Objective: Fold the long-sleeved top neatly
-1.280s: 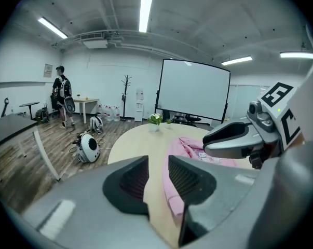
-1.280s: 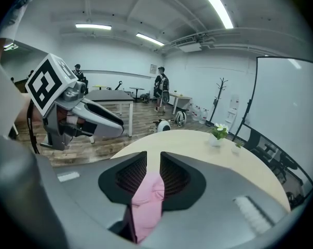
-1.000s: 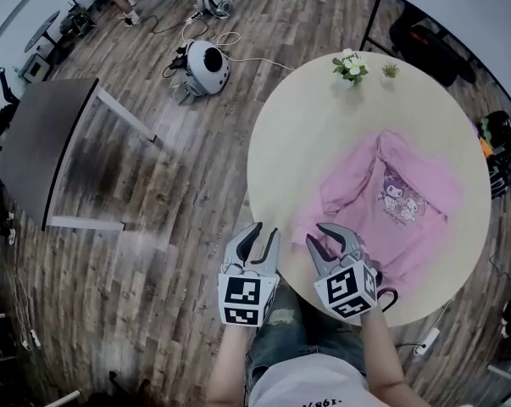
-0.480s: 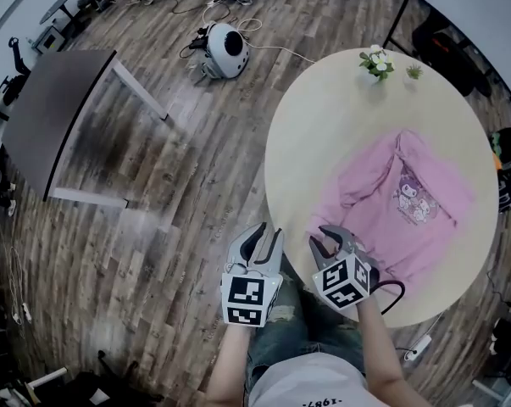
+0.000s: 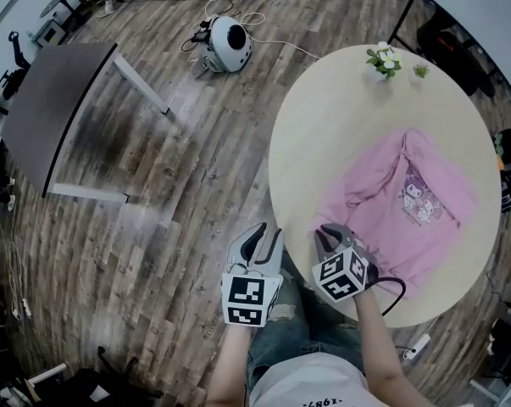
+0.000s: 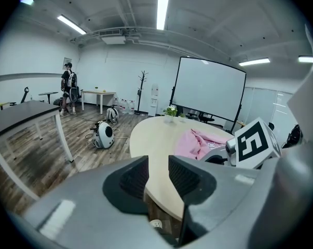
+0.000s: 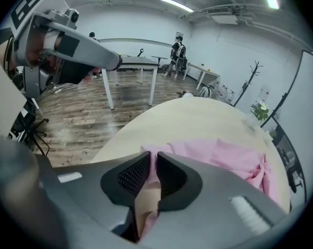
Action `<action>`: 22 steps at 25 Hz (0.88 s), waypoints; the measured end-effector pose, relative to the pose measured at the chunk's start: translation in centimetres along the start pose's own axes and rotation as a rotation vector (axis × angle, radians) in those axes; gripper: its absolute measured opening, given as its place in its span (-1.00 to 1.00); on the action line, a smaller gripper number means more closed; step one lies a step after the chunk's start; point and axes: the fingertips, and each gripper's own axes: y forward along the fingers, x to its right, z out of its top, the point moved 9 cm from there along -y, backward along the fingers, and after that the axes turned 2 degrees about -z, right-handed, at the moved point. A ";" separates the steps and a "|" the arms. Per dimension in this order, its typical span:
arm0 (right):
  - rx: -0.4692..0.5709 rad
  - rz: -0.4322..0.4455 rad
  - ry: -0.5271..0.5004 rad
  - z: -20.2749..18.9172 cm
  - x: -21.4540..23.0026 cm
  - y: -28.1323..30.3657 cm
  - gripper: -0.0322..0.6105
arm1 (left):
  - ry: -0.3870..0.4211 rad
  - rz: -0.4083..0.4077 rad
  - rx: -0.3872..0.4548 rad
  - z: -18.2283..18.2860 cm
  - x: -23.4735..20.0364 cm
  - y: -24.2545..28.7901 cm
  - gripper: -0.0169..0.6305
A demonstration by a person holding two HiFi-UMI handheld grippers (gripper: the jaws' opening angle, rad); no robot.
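pink long-sleeved top (image 5: 412, 202) on worktop (image 5: 323, 117), toward near edge. your right hand-held gripper (image 5: 331, 235), jaws just closing to narrow gap, straddles its edge, likely to start fold; left hand-held gripper (image 5: 263, 235) part-open, empty.

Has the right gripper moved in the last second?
Yes: the right gripper has sunk toward the near edge of the round beige table; its jaws have just been closing, the pink long-sleeved top between them.

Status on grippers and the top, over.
Left gripper open, empty, short of the table. Right gripper jaws just been closing, narrow gap, pink top near edge between them. Flowers at far rim, off the top.
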 end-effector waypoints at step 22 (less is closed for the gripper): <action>0.332 -0.070 0.381 8.6 8.3 -4.3 -0.79 | 0.057 -0.085 0.000 4.0 -0.9 3.6 -0.58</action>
